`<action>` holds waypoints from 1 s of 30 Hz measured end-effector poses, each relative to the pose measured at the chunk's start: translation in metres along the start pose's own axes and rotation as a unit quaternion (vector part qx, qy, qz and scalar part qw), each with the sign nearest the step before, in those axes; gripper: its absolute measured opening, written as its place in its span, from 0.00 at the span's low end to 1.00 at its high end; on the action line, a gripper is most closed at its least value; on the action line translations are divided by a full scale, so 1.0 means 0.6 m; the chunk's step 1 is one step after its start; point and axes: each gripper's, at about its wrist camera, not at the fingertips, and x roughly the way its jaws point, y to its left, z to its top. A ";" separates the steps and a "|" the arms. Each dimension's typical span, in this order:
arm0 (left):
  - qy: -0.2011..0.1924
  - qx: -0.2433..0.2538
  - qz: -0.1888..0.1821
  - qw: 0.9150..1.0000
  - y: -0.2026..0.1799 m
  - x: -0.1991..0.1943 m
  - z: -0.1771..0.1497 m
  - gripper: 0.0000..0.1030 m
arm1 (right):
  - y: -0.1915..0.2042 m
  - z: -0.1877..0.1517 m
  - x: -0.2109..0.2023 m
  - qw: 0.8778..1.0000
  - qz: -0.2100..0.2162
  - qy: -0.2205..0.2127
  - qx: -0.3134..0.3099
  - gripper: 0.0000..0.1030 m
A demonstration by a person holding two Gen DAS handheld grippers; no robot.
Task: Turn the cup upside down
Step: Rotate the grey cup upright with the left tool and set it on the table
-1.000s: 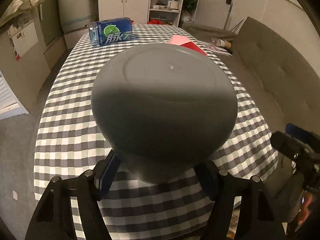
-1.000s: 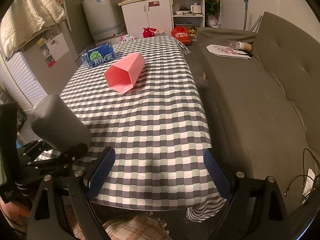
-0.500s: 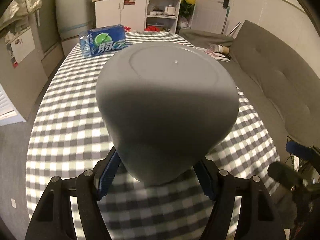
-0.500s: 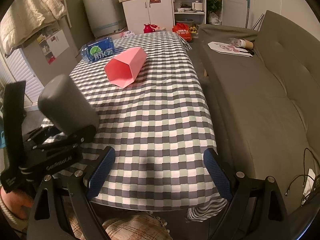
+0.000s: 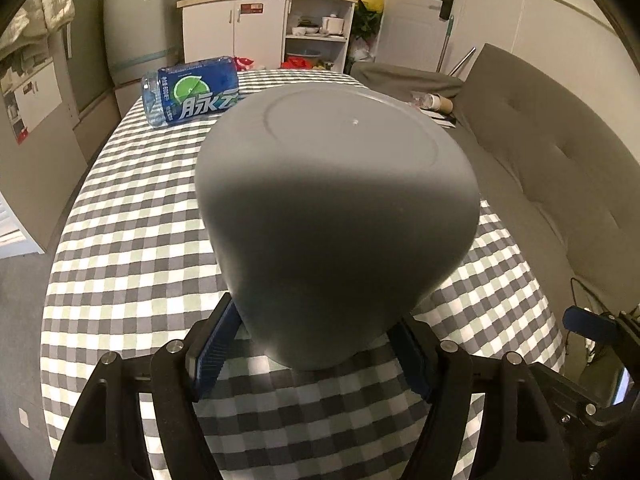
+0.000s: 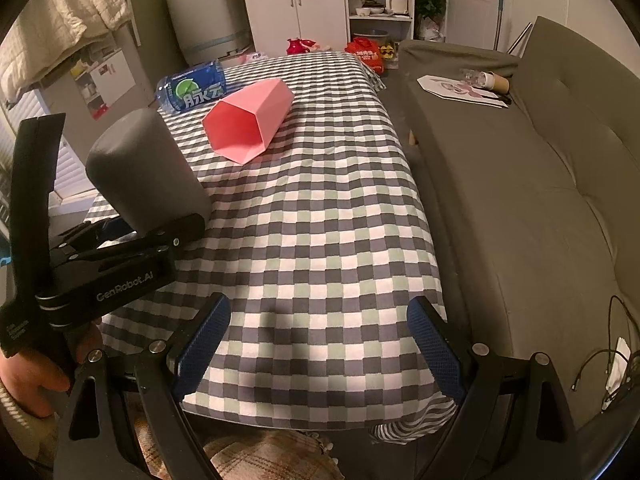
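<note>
My left tool (image 5: 316, 354) is clamped on the grey cup (image 5: 336, 216), its blue pads pressed against the wall near the mouth end, so the closed base points up and away from the camera. I judge that grip is chosen so the mouth faces down and can meet the counter (image 5: 132, 240) first. From the right wrist view the cup (image 6: 146, 172) is in the air over the counter's near left corner, tilted, base uppermost; whether its rim touches the cloth I cannot tell, since the left tool (image 6: 132, 240) hides it.

My right tool (image 6: 318, 344) has nothing in it, its fingers spread wide above the counter's near edge, well apart from the cup. I read it as parked there to stay clear of the turn.

A pink cup (image 6: 250, 122) lies on its side mid-counter, mouth toward me, and a blue bottle (image 6: 192, 90) lies beyond it; both are far enough from the corner that setting down there looks unobstructed.

The flip looks nearly done; lowering and release remain.
</note>
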 end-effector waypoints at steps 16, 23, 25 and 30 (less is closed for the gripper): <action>0.011 -0.049 -0.010 0.999 0.016 -0.057 -0.004 0.82 | 0.010 0.009 -0.054 1.000 -0.014 -0.025 -0.006 0.87; -0.034 -0.042 -0.001 0.999 0.024 -0.141 -0.034 0.82 | 0.029 0.005 -0.110 0.998 -0.016 -0.060 -0.012 0.87; -0.048 -0.038 0.006 0.998 0.025 -0.165 -0.044 0.82 | 0.038 0.003 -0.123 0.997 -0.014 -0.071 -0.016 0.87; -0.100 -0.026 0.023 0.994 0.038 -0.238 -0.062 0.82 | 0.069 0.003 -0.157 0.993 -0.005 -0.112 -0.037 0.87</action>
